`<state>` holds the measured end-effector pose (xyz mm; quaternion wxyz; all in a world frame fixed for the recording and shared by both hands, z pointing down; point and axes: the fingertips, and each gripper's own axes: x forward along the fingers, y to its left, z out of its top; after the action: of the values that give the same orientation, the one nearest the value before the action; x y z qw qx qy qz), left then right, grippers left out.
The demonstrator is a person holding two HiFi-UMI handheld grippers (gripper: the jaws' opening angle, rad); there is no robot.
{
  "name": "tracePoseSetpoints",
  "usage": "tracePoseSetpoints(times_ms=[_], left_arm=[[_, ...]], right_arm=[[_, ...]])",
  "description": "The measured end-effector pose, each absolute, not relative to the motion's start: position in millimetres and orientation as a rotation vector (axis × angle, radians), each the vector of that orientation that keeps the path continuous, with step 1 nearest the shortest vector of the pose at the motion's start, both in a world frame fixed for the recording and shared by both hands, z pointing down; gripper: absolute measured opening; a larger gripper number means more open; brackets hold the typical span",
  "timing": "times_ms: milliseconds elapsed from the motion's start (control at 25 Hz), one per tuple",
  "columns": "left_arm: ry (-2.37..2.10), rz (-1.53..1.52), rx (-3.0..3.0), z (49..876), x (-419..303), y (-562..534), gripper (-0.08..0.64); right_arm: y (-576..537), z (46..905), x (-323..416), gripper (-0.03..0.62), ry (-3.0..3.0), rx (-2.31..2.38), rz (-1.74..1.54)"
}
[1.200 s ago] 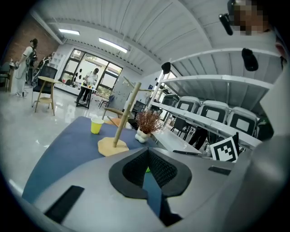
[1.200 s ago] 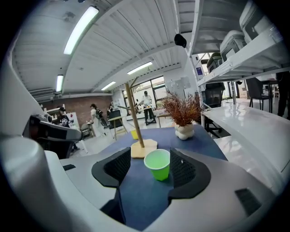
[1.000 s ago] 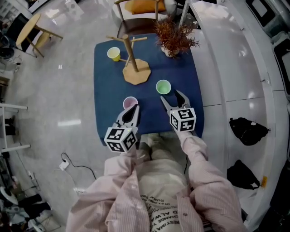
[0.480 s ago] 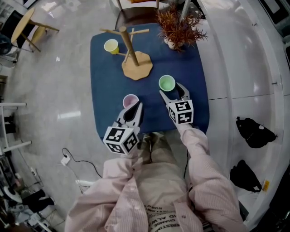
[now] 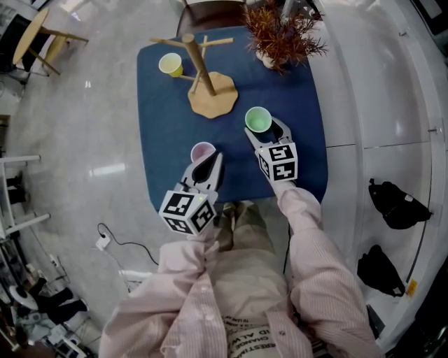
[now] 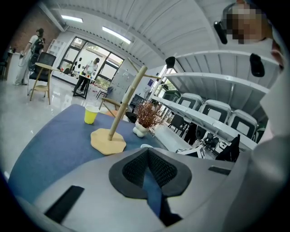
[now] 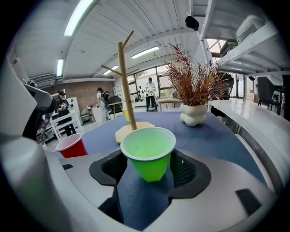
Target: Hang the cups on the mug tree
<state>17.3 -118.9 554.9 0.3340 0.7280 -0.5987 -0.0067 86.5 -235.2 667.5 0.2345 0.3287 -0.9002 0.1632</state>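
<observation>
The wooden mug tree (image 5: 203, 70) stands on its flat base at the far middle of the blue table (image 5: 161, 140); its pegs are bare. A yellow cup (image 5: 170, 64) stands left of it. The green cup (image 5: 257, 119) stands upright between the jaws of my right gripper (image 5: 263, 131), which have just been opening. In the right gripper view the green cup (image 7: 148, 152) sits between the pads (image 7: 183, 170) with slim gaps, on the table. A pink-red cup (image 5: 203, 151) stands just past the tip of my left gripper (image 5: 211, 163), whose jaws meet with nothing between them.
A white pot with a dried reddish plant (image 5: 280, 35) stands at the table's far right corner. A white counter (image 5: 371, 105) runs along the right side. Two black bags (image 5: 392, 203) lie on the floor beyond it. A chair (image 5: 210, 8) stands behind the table.
My right gripper has moved forward and down, so the green cup now sits between its jaws. The left gripper has stayed near the pink-red cup.
</observation>
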Motion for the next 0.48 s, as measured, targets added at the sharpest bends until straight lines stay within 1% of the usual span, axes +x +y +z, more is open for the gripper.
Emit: tracePoseSetpoints(times_ms=[160, 480], left_arm=[[-1.567, -0.022, 1.893, 556.0, 16.0, -119.9, -0.002], [-1.590, -0.034, 1.881, 551.7, 14.2, -121.7, -0.002]], right_arm=[[-239.1, 664.1, 84.8, 0.284, -2.483, 0.926, 0.484], [-238.2, 644.1, 83.1, 0.281, -2.504, 0.898, 0.454]])
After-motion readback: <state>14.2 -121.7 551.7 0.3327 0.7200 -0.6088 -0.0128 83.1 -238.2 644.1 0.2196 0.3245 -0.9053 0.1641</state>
